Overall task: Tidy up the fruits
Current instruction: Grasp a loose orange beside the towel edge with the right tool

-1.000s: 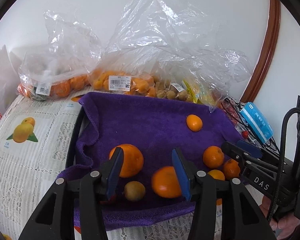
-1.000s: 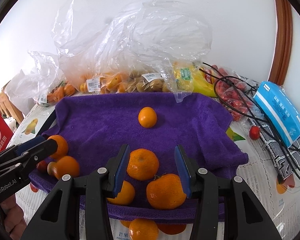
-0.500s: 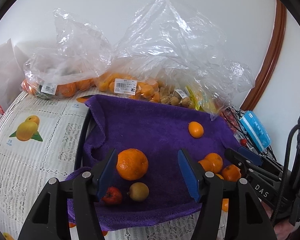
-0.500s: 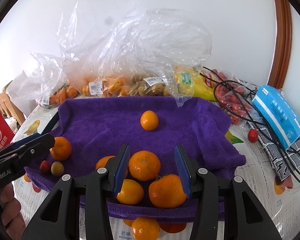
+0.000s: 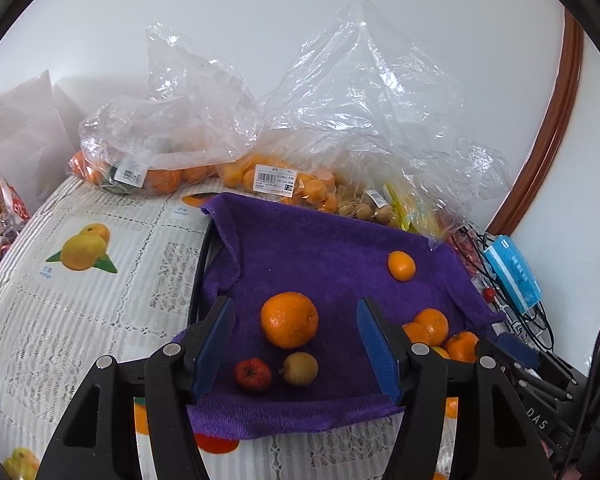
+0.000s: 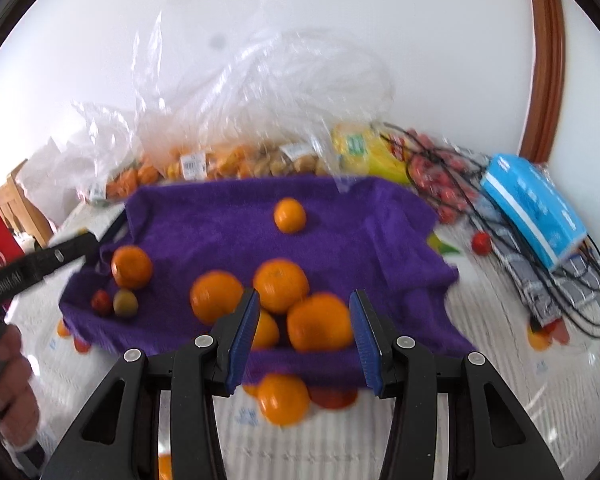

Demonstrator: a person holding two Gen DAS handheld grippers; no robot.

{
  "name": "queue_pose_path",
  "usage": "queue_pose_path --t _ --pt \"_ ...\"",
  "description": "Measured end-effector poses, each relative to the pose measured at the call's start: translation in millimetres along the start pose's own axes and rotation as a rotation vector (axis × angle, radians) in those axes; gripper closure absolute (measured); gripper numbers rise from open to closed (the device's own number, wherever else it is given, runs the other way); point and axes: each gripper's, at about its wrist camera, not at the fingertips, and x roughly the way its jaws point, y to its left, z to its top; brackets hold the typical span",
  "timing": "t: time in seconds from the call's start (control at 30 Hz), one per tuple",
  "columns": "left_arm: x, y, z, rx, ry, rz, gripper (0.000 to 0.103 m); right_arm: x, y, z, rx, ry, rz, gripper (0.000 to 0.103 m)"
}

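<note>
Hovering over the purple towel [image 5: 320,248], the left tool [image 5: 296,344] has its blue fingers spread wide and nothing between them is gripped. A big orange [image 5: 289,319] sits on the towel in the gap ahead of it, touching neither finger, with a small red fruit [image 5: 253,374] and a greenish-brown fruit [image 5: 300,368] side by side just nearer. A lone small orange [image 5: 401,265] lies well apart towards the back. Over on the right, the right tool [image 6: 304,336] is open too and empty, poised at the towel's front edge, where a cluster of oranges [image 6: 280,286] is bunched together; that view is blurred. One more orange [image 6: 284,400] rests on the tabletop [image 5: 80,300] just off the towel. Bags of fruit [image 5: 276,180] line the wall behind.
</note>
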Motion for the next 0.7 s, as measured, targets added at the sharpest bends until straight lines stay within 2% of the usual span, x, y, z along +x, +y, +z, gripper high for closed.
queue_pose_path --t 0.13,0.4,0.5,0.53,0.7 --pt "-11.8 0.1 -9.8 0.009 -0.02 0.003 0.042 0.5 -4.2 -17.5 0.007 0.035 0.013 0.06" --pt "-27.2 11.1 -32.2 0.011 -0.02 0.011 0.042 7.2 2.9 -40.5 0.007 0.09 0.073 0.06" --pt "-31.6 17.0 -39.4 0.002 -0.008 0.025 0.042 19.5 9.3 -43.9 -0.022 0.127 0.045 0.064" --pt "-33.0 19.5 -42.1 -0.002 0.0 0.03 0.042 22.9 10.0 -44.9 -0.025 0.142 0.041 0.07" --pt "-37.0 24.4 -53.3 -0.001 0.031 0.031 0.042 15.6 12.2 -44.9 -0.034 0.118 0.038 0.071"
